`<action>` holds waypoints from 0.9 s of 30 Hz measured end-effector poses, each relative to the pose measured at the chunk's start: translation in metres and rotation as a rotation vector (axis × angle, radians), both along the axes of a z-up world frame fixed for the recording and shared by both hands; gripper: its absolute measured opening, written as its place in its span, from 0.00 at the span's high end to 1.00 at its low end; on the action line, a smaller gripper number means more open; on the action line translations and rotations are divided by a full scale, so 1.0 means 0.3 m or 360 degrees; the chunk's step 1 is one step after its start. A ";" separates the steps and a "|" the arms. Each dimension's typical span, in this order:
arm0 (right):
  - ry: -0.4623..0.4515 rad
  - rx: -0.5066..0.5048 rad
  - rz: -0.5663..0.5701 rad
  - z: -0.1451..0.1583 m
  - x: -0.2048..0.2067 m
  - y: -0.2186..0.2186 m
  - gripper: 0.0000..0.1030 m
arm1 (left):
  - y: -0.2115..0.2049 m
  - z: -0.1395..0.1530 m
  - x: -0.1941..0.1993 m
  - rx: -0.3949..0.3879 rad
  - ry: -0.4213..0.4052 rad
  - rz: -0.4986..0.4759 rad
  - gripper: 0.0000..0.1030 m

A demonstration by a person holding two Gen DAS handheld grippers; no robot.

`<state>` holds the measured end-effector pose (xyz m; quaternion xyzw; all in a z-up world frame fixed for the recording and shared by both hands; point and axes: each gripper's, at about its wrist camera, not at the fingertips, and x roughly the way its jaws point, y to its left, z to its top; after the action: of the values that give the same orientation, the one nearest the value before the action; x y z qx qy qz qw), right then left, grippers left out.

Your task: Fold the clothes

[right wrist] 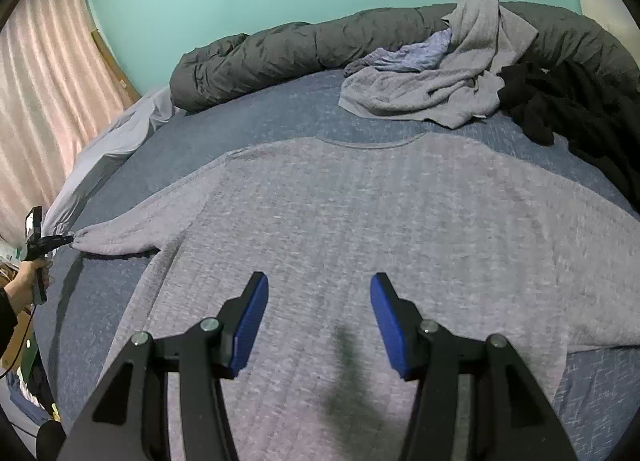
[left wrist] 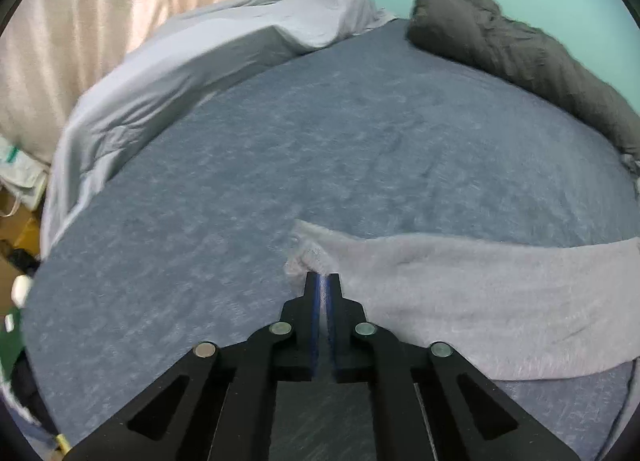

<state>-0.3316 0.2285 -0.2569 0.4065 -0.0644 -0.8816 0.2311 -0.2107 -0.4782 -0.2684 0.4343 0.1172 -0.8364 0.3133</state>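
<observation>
Right wrist view: grey sweater [right wrist: 360, 221] spread flat on the bed [right wrist: 248, 117], neckline toward the rolled duvet [right wrist: 280, 49]. Left tool [left wrist: 322, 279] clamped on the sleeve cuff [left wrist: 308, 257], probably for folding inward. Right tool [right wrist: 320, 301] apart, empty, above the sweater's hem end.

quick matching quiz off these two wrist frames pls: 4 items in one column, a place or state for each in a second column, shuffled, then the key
1. left gripper
2. right gripper
3. dark grey duvet
4. crumpled grey garment

A. rolled along the far edge of the bed
B. open above the body of the grey sweater, holding nothing
C. heaped on the bed beyond the sweater's collar
D. shut on the sweater's sleeve cuff

Pairs: 1-D, 2-B, 3-A, 4-C
</observation>
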 end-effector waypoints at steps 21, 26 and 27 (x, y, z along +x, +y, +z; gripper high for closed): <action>-0.0045 0.0048 -0.0103 0.028 0.038 0.156 0.47 | 0.245 -0.004 -0.045 -0.0006 -0.0046 -0.0237 0.82; -0.0146 0.0031 -0.0262 0.005 0.057 0.333 0.42 | 0.535 -0.016 -0.090 0.0239 -0.0012 -0.0628 0.73; -0.0166 0.0034 -0.0292 -0.001 0.066 0.363 0.42 | 0.596 -0.021 -0.091 0.0265 -0.0019 -0.0698 0.73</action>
<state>-0.3118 0.3373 -0.2573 0.4468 -0.1040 -0.8773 0.1415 -0.2381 -0.2995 -0.2749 0.4787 0.0869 -0.8692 0.0879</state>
